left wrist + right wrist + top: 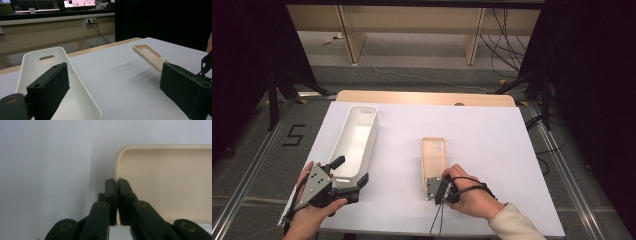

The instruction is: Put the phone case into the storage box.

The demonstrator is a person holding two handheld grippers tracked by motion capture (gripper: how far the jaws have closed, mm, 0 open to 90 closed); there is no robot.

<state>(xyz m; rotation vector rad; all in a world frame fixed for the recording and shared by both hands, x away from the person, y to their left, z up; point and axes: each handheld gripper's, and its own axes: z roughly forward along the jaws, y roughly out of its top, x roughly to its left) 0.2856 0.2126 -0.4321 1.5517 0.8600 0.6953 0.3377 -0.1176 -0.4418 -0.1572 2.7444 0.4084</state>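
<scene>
A beige phone case lies inside up near the middle of the white tabletop. My right gripper is shut on the rim at the case's near end, and in the right gripper view the two jaws pinch that rim at their tips. From the left gripper view the phone case looks tilted, its far end raised off the table. A long white bin stands at the left. My left gripper is open at the bin's near end, one jaw over the bin, with nothing held.
The white tabletop has free room to the right of the case and at the back. A wooden table edge runs along the far side. Dark stands and cables sit on the floor beyond both sides.
</scene>
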